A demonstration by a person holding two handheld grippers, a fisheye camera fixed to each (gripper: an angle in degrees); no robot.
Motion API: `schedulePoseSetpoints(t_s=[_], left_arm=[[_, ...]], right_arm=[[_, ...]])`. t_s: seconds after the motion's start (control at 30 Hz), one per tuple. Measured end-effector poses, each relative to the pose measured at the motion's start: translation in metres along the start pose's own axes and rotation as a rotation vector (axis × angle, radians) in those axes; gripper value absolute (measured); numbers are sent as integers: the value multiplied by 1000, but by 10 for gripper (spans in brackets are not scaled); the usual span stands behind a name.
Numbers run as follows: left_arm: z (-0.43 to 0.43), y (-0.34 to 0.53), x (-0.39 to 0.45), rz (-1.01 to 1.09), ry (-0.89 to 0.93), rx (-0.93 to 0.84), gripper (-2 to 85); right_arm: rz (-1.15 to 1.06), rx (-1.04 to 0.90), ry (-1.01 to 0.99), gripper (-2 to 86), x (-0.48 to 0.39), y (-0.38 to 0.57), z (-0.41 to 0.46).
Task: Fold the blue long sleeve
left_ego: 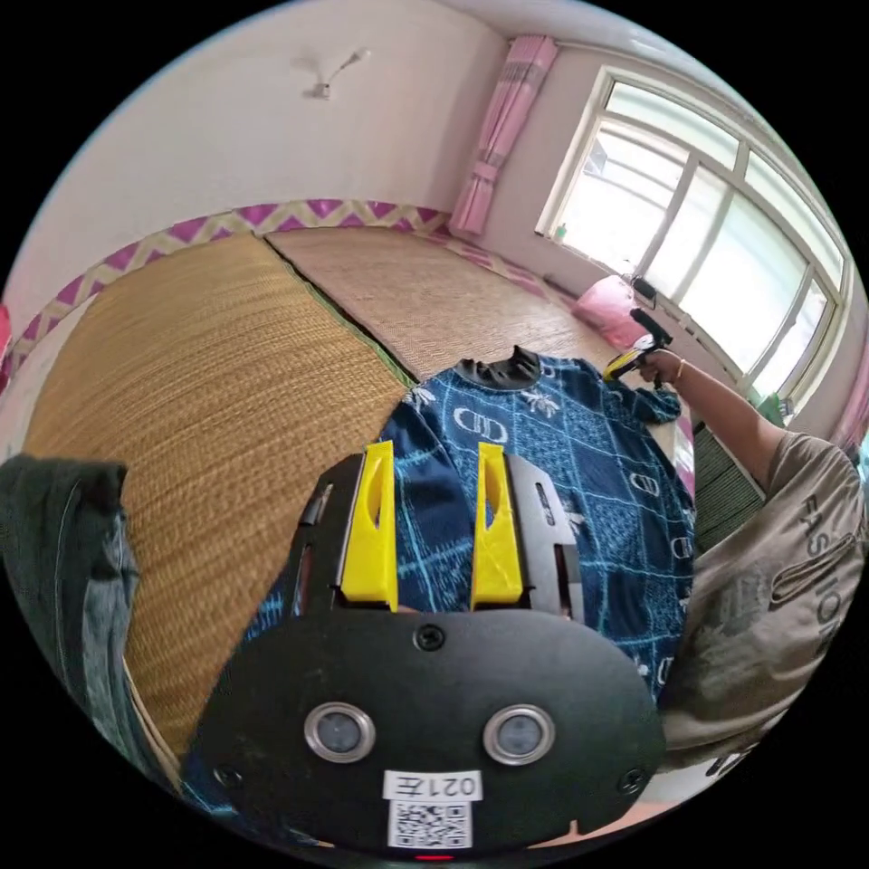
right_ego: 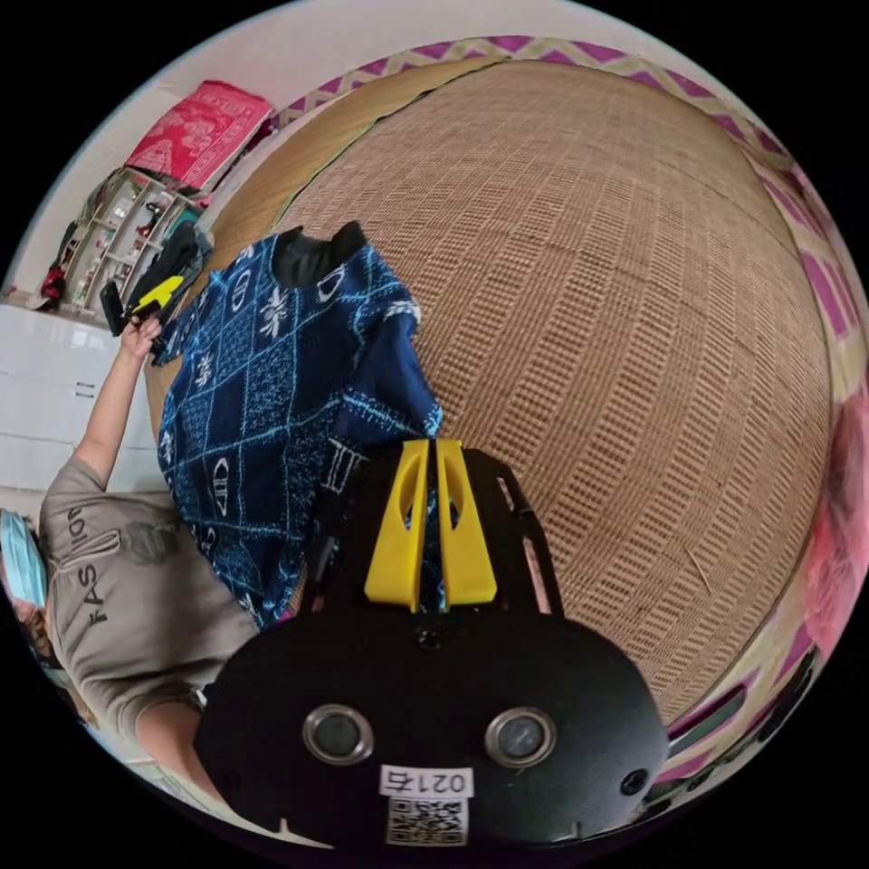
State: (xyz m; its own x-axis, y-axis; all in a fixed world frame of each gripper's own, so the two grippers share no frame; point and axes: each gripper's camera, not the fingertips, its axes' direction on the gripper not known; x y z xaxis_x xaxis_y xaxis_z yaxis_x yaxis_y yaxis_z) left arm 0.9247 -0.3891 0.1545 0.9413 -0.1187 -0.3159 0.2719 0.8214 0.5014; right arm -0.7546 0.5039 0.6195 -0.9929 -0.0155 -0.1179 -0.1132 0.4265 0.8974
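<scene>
The blue patterned long sleeve (left_ego: 579, 471) with a black collar (left_ego: 498, 369) lies spread on a woven straw mat (left_ego: 226, 380). My left gripper (left_ego: 434, 450) hovers over its near sleeve, yellow jaws apart, with blue cloth showing in the gap. The right gripper (left_ego: 634, 358), held in a person's hand, sits at the far sleeve's end. In the right gripper view the shirt (right_ego: 262, 380) lies left of centre, and my right gripper (right_ego: 435, 445) has its jaws pressed together on a strip of sleeve cloth. The left gripper (right_ego: 149, 294) shows beyond the shirt's other side.
A person in a beige shirt (left_ego: 769, 561) sits at the garment's hem. A dark pile of clothes (left_ego: 63, 543) lies at the mat's edge. A pink cushion (left_ego: 606, 303) rests under the window. A shelf (right_ego: 109, 235) and a red cushion (right_ego: 199, 122) stand by the wall.
</scene>
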Motion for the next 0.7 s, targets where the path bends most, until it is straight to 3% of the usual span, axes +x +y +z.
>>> schedulePoseSetpoints(t_s=[0.1, 0.23, 0.4, 0.57, 0.6, 0.7], left_arm=[[57, -48, -14, -10, -62, -104, 125], [120, -79, -38, -121, -133, -255, 6], [127, -104, -45, -100, -121, -275, -8], [127, -130, -67, -116, -278, -304, -7], [126, -132, -69, -119, -268, -297, -7], [116, -140, -66, -40, 97, -170, 4]], right_arm=[[41, 24, -12, -7, 11, -8, -3], [47, -5, -34, -8, 15, -27, 3], [61, -31, -42, -7, 17, -61, 0], [94, -33, 18, -7, 20, -107, -7], [85, -49, 33, -8, 18, -121, -7], [95, -73, 132, -9, 11, -155, -8]])
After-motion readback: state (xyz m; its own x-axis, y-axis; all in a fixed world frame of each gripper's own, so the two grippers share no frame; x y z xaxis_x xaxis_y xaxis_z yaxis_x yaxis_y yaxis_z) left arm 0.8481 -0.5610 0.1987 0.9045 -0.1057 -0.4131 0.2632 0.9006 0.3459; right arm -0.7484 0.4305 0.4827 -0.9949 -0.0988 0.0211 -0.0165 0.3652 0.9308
